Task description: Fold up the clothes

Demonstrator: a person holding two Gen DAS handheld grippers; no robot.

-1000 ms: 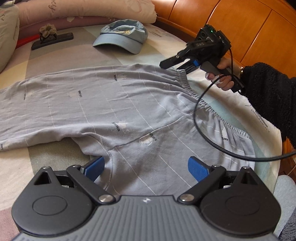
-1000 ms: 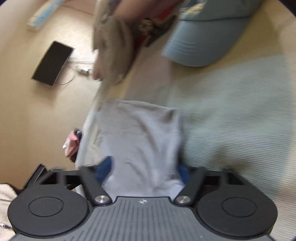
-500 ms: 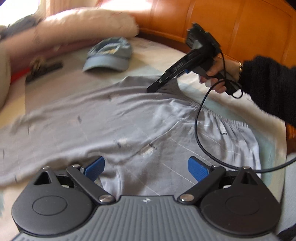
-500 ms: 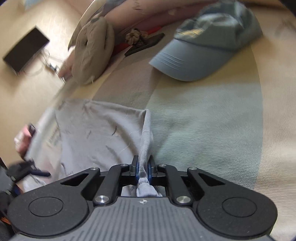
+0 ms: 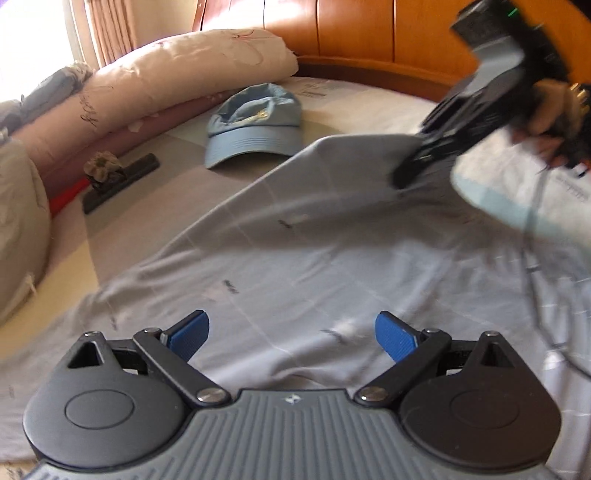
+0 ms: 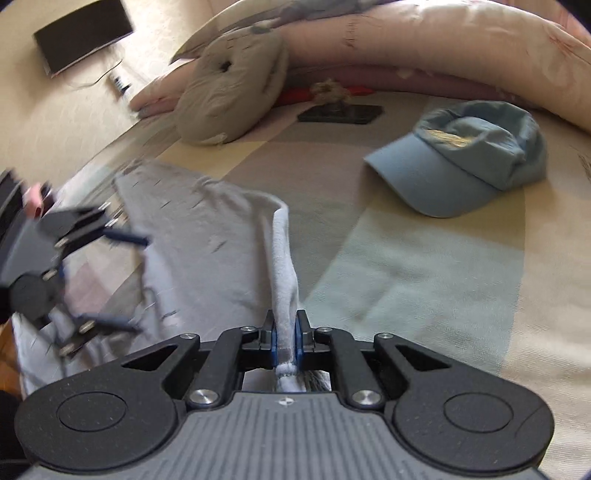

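Note:
Grey trousers (image 5: 295,266) with thin pale lines lie spread on the bed. My left gripper (image 5: 291,334) is open just above them, blue pads wide apart with cloth below and nothing pinched. At the upper right of the left wrist view, my right gripper (image 5: 410,173) lifts the waistband corner of the fabric, with a hand in a black sleeve behind it. In the right wrist view, the right gripper (image 6: 285,341) is shut on a bunched edge of the trousers (image 6: 199,243), which rises taut from the pads. The left gripper (image 6: 122,280) appears blurred at the left.
A blue cap (image 5: 255,122) lies on the striped bed cover beyond the trousers. A black flat object with a scrunchie (image 5: 118,177) sits near a long pink bolster (image 5: 166,85). A beige pillow (image 6: 232,92) lies further left. A wooden headboard (image 5: 369,33) lines the far edge.
My right gripper went from open around the waistband to shut on it, then lifted it up and over the trousers. The left gripper stayed open and moved a little forward over the cloth.

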